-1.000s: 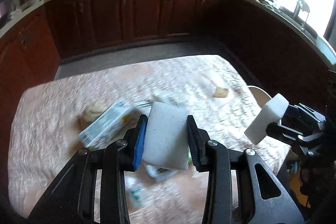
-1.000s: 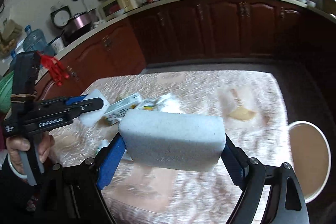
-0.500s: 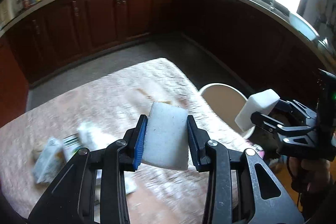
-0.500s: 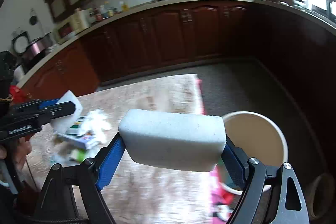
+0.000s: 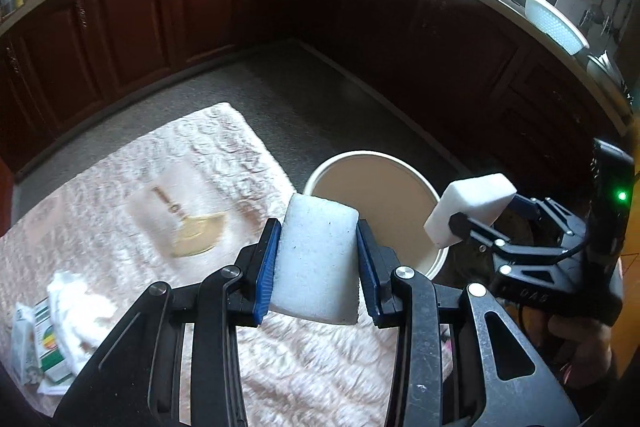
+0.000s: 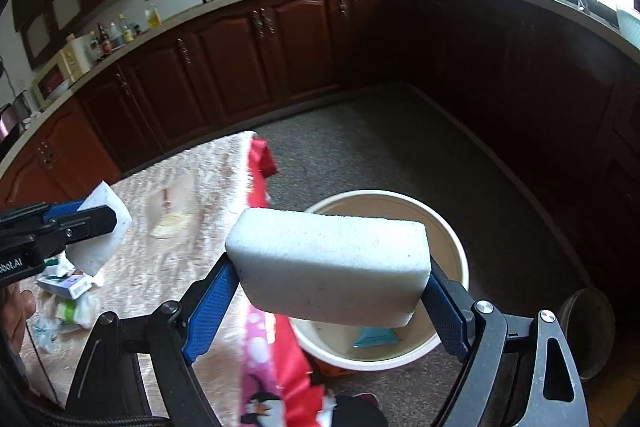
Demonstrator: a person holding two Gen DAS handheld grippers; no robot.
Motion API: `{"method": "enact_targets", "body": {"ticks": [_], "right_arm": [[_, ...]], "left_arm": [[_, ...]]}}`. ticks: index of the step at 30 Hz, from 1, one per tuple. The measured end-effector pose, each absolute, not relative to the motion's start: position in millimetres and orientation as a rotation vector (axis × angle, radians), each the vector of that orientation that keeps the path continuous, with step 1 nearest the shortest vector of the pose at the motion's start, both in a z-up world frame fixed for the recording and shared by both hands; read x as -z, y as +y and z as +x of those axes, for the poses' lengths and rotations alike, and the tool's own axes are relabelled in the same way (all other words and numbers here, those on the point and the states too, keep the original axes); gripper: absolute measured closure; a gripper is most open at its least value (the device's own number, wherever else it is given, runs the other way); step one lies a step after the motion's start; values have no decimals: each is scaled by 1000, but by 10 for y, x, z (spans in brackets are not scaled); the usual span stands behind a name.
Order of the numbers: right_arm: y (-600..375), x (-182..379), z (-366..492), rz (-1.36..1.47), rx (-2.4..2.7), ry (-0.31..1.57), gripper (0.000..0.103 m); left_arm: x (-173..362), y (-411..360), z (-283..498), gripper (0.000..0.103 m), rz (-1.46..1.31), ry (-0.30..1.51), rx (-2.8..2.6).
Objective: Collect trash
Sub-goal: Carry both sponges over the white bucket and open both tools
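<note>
Both grippers have swung right off the trash pile and now sit at the bin. A second ago the left wrist view was over the boxes and tissue mid-worktop; now the bin [image 5: 376, 211] fills the near right of both views.

Left gripper [image 5: 316, 259]: jaws pinching a white sponge [image 5: 316, 255] upright between the blue pads. It hangs over the worktop's [image 5: 120, 195] right edge, just short of the bin rim.

Right gripper [image 6: 332, 291]: jaws pinching a second sponge block [image 6: 328, 263], long side across. From its own view it sits above the bin mouth.

Neither sponge has moved in its jaws across the last second, so only the aim changed, not the grasp.

Bin stands on the floor just beside the worktop's right edge. One blue wrapper [image 6: 376, 337] lies on its bottom; otherwise it looks empty, though the block hides part of the inside.

Still on the worktop:
- tissue wad [image 5: 80, 295] and carton [image 5: 48, 343], near left
- yellowish scrap [image 5: 196, 235], mid cloth
- probably more wrappers near left, too blurred to name

Read: this looks like the carry-to-bin leg, with a drop due next. The right side is lined up already. The left needs a bit more travel right, or its load could clip the rim or land on the cloth. Most of the trash isn't collected yet, so the task is early.
</note>
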State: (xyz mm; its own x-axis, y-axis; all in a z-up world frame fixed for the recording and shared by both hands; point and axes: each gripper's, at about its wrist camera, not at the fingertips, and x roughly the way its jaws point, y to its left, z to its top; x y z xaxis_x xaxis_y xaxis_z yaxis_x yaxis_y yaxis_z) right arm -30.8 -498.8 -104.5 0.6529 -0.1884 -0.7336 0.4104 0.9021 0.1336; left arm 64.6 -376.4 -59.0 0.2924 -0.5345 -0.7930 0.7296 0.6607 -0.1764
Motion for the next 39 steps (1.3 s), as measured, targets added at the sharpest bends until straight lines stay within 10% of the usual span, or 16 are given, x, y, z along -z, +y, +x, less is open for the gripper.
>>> {"method": "enact_targets", "body": {"ticks": [18,24,39], "right_arm": [[-5366,1532,-258,306,460,889,17],[-5412,1614,-215,291,507,922,15],[-5373,1658,-222,347,483,914,14]], "left_arm": [[890,-4337,742,68,198,1026,894],[964,-4351,792,34,136,1074,916],[830,-4120,753,34,129,1062,892]]}}
